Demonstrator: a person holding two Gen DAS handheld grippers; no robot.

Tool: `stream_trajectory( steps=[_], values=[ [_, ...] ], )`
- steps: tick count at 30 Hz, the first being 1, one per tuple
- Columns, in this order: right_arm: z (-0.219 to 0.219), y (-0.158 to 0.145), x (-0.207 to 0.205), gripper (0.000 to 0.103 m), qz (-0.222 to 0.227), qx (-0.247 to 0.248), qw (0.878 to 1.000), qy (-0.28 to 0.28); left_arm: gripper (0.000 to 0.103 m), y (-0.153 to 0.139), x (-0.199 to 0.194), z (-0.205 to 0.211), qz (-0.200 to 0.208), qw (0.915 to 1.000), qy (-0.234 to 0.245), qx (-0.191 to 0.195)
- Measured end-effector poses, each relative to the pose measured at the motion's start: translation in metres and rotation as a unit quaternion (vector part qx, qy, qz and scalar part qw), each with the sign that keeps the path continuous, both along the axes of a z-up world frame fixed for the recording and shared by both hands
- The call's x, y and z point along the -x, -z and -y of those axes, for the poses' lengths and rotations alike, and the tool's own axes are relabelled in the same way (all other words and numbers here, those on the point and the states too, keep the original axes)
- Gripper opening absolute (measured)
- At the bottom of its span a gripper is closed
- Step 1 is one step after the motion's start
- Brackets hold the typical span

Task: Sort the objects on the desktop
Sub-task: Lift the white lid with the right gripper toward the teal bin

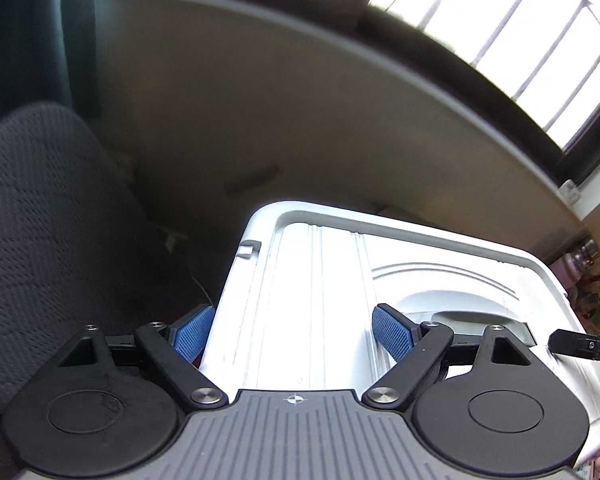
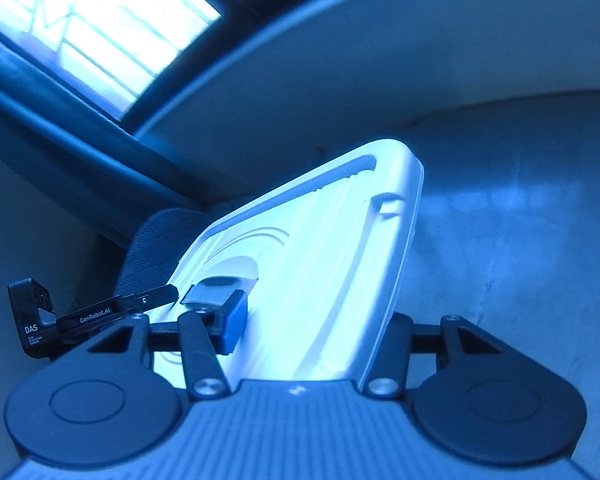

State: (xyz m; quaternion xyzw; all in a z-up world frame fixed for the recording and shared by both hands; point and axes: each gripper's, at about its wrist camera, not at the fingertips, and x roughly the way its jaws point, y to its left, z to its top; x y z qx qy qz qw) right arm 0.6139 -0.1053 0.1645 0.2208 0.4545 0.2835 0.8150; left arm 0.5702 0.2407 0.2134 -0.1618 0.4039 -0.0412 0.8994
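A white plastic box lid (image 1: 320, 280) with ribs and a recessed handle fills the space between both grippers and is held tilted in the air. My left gripper (image 1: 292, 334) is shut on the lid's edge, with one blue pad (image 1: 392, 336) on its top face and the other pad (image 1: 192, 332) under the rim. In the right wrist view the same lid (image 2: 320, 264) sits in my right gripper (image 2: 314, 332), shut on the opposite edge, with a blue pad (image 2: 234, 320) beside the handle recess. The far finger is hidden behind the rim.
A dark fabric chair back (image 1: 40, 240) stands to the left, close to the lid. Behind it rise a pale wall (image 1: 280, 120) and a barred window (image 1: 520, 40). Jars and small items (image 1: 584, 256) sit at the far right.
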Motion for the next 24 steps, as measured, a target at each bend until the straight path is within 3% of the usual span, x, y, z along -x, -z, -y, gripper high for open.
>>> stream_trajectory(
  steps=[4,10,17,24],
  values=[
    [0.002,-0.025,0.026,0.052,0.025,-0.014,1.0,0.0,0.086,-0.039,0.039,0.0,0.027,0.9995,-0.006,-0.015],
    [-0.003,-0.038,0.063,0.052,0.042,-0.024,0.999,-0.001,0.086,-0.079,0.111,0.005,0.055,0.998,-0.013,-0.026],
    [-0.01,-0.053,0.107,0.052,0.061,-0.036,0.997,-0.002,0.086,-0.103,0.178,0.018,0.069,0.9968,-0.016,-0.037],
    [-0.008,-0.062,0.15,0.052,0.074,-0.047,0.996,-0.001,0.086,-0.12,0.219,0.033,0.075,0.9963,-0.015,-0.04]
  ],
)
